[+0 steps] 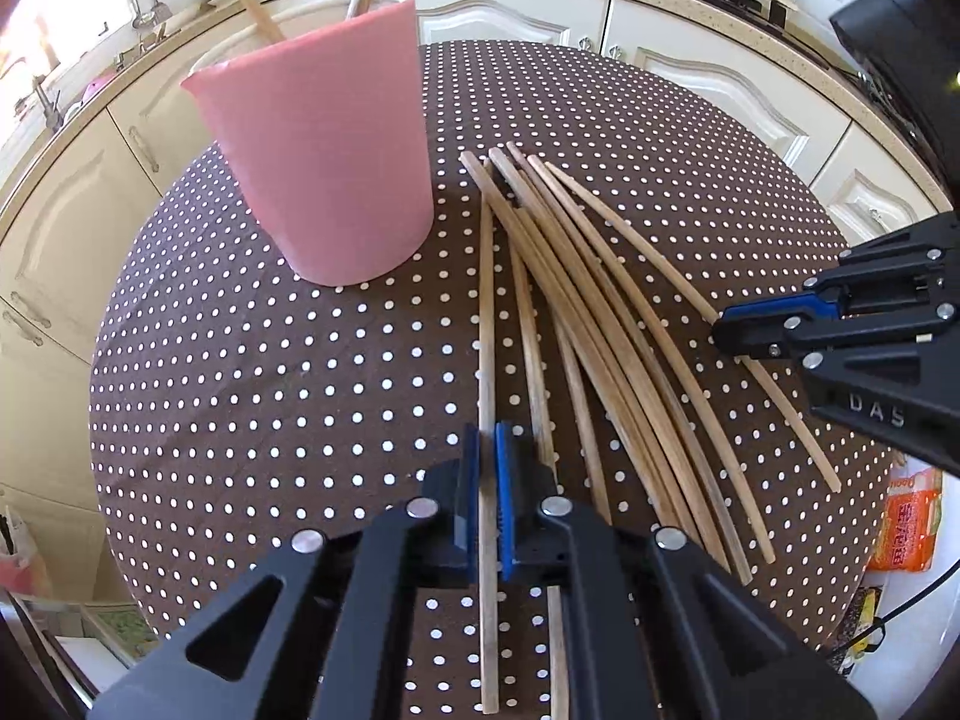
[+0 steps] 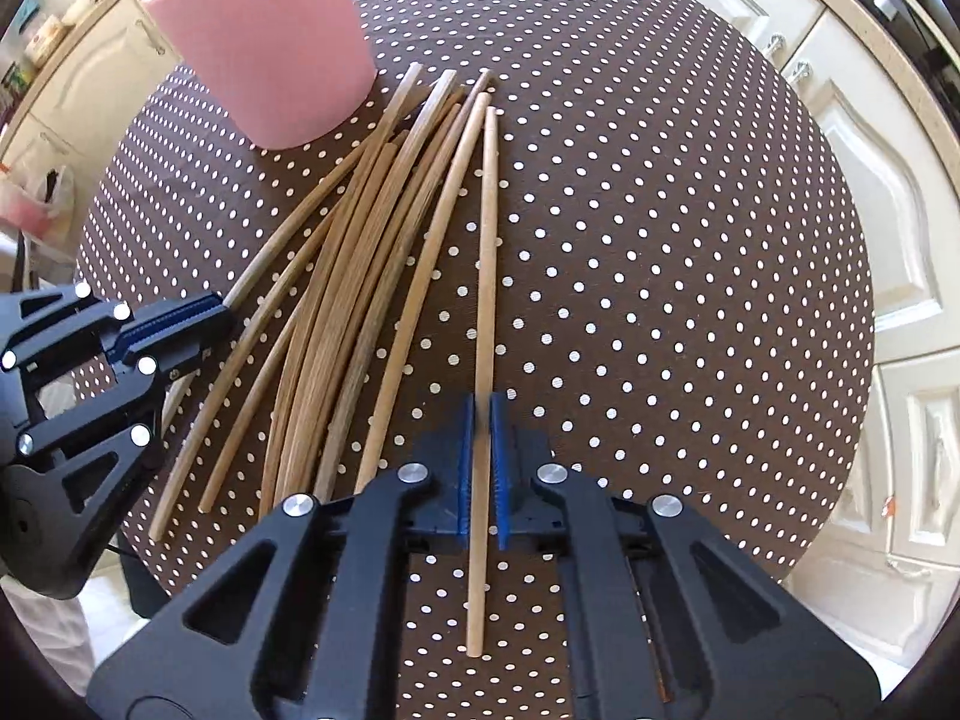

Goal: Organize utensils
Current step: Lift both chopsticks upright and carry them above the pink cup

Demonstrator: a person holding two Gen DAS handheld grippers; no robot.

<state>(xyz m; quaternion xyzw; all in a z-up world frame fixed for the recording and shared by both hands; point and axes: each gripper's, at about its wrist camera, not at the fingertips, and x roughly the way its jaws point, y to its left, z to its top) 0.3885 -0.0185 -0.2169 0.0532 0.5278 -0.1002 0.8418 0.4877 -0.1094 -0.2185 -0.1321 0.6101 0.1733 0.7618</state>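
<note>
Two grippers are each closed on a single chopstick. In the left wrist view the left gripper [image 1: 486,498] has its jaws pinched on the leftmost stick [image 1: 486,324] at lower centre; in the right wrist view the right gripper [image 2: 482,468] has its jaws nearly shut around the rightmost stick [image 2: 487,252]. The loose pile [image 2: 348,276] is spread on the dotted worktop [image 2: 660,240], just beside the pink cup [image 1: 318,144] at upper left, where two sticks already stand. Neighbouring sticks could be dragged or scattered on lifting, and the cup could be tipped by a long stick striking its rim.
</note>
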